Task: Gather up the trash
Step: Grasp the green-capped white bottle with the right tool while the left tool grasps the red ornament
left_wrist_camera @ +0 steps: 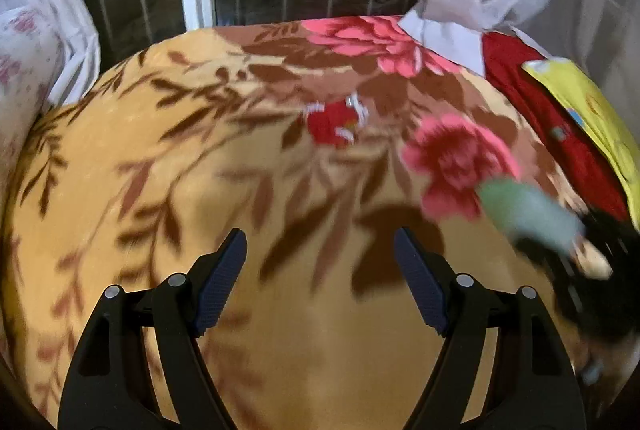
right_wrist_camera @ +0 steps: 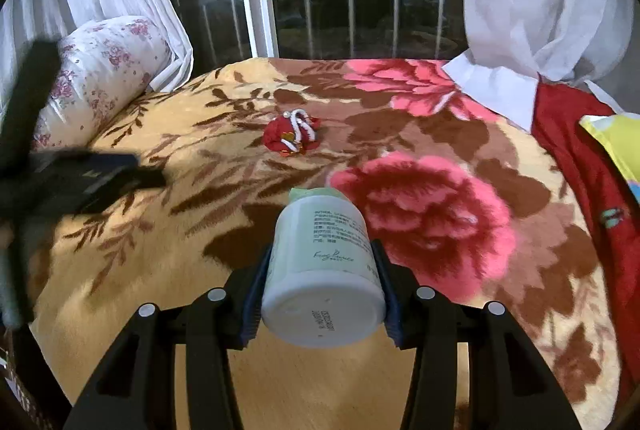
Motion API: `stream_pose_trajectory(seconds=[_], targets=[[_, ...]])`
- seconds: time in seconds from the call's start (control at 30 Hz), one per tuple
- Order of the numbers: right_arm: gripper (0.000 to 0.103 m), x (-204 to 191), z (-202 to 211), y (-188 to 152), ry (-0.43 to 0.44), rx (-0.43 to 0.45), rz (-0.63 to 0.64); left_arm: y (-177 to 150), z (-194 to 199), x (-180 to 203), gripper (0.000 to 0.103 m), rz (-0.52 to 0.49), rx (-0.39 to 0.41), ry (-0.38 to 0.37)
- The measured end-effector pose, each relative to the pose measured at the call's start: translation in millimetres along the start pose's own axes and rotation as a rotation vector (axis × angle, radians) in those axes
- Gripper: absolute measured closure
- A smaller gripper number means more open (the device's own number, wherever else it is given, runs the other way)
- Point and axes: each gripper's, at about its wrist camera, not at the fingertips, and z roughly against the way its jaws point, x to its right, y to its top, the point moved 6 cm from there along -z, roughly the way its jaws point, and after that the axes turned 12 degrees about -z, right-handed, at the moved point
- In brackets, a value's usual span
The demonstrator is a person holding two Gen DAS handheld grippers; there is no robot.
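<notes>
floral blanket [right_wrist_camera: 168, 254] covering a bed before a barred night window, with two hand-held tools over it. red crumpled wrapper [right_wrist_camera: 292, 135], the loose piece of trash, lies on the blanket toward the window end, roughly on the bed's midline, with white streaks across it and no clear long axis. seen from the left tool [left_wrist_camera: 320, 250], the same wrapper [left_wrist_camera: 336, 122] sits straight ahead and slightly to the right, well apart from the fingertips; this tool's jaws stand wide and hold nothing. right tool [right_wrist_camera: 320, 270] is clamped on a pale green bottle [right_wrist_camera: 320, 262], its base toward the camera and its neck pointing forward, so the bottle's long axis runs along the fingers, toward the wrapper. the bottle appears blurred at the right edge of the left view [left_wrist_camera: 528, 214]. judgement: the free left tool is the one placed to reach forward for the wrapper, the right being occupied. outward lie a floral bolster [right_wrist_camera: 104, 70] at left, white curtains [right_wrist_camera: 532, 2], and red and yellow cloth [right_wrist_camera: 580, 166] at right.
</notes>
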Motion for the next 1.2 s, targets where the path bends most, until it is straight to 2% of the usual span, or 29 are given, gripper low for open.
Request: stream_pose_trajectory(seconds=[0.27,0.37,0.5,0.57,0.6,0.63,0.73,0.93,1.2], targets=[[0.055,17.2,13.0,-13.0,-0.026,0.021,0.011,62.6,-71.3,-3.8,0.028,0.060,-0.017,0.049],[0.055,24.3,14.6,-15.4,-0.027,0.027,0.001,75.7,-92.9,-3.3,0.028,0.033,-0.032,0.108],[0.055,27.0,18.5,-14.8,-0.019,0.039,-0.007,81.4,-117.8,-7.2,0.029,0.021,-0.049,0.138],[0.055,26.6,18.9,-14.0,-0.018,0.044,-0.007,81.3,-124.5,-8.1,0.045,0.010,-0.037,0.130],[0.055,26.0,18.5,-13.8,-0.019,0.046,-0.003,81.0,-126.7,-7.4,0.061,0.000,-0.037,0.115],[0.055,25.3,17.8,-14.0,-0.019,0.044,0.001,78.6,-128.0,-6.8,0.063,-0.011,-0.043,0.105],[0.055,24.9,17.1,-14.9,-0.020,0.046,0.002,75.8,-121.2,-3.1,0.067,-0.042,-0.025,0.109],[0.055,19.8,20.1,-16.5,-0.023,0.052,0.001,58.1,-88.4,-1.9,0.068,-0.048,-0.002,0.083],[0.055,-4.9,39.0,-25.7,-0.016,0.053,0.017,13.7,-16.0,-11.7,0.068,-0.053,0.057,0.097]])
